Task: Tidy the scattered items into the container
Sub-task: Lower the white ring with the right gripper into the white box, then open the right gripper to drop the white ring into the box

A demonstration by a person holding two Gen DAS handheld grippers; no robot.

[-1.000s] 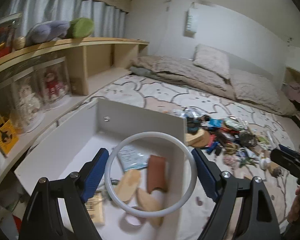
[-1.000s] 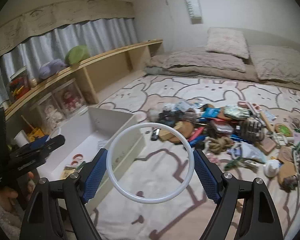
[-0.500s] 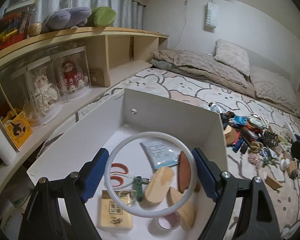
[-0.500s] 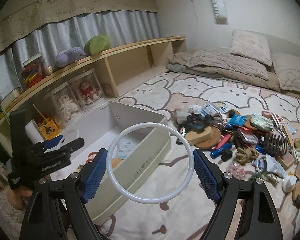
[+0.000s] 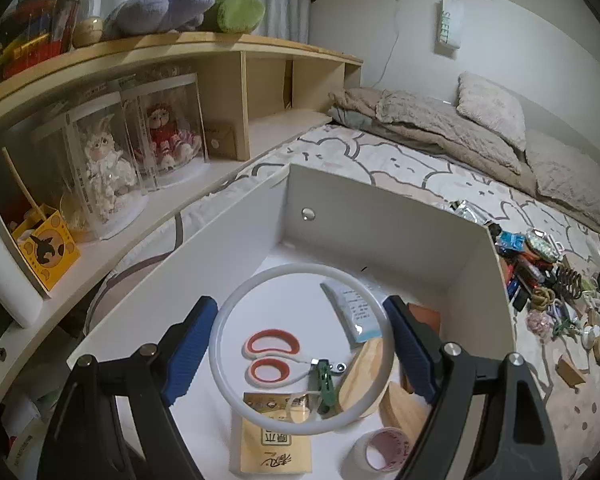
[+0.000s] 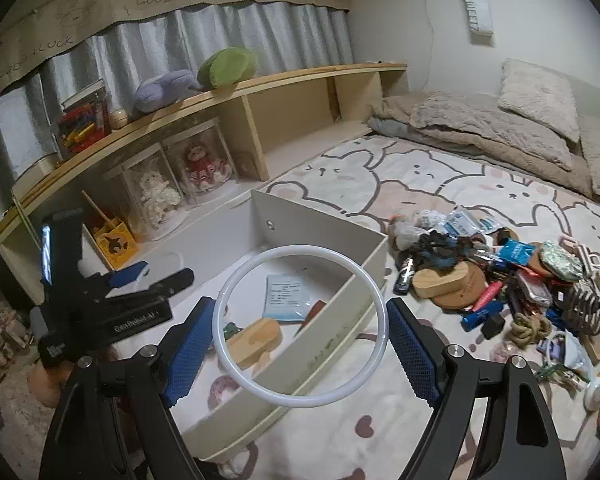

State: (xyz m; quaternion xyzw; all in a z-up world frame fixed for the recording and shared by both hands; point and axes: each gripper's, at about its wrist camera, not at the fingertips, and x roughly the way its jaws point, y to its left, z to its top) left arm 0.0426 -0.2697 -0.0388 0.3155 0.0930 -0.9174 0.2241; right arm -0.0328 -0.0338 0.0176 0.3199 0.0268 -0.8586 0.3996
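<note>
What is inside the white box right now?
White box holds red-handled scissors, a blue-white packet, wooden blocks, a yellow packet, and a tape roll; the near corners are hidden.

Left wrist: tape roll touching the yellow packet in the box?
Apart. Left wrist view shows bare white box floor between the tape roll and the yellow packet.

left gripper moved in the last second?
Yes. The left gripper advanced over the white open box: its far wall now sits higher, and the orange-handled scissors lie between the fingers.
</note>
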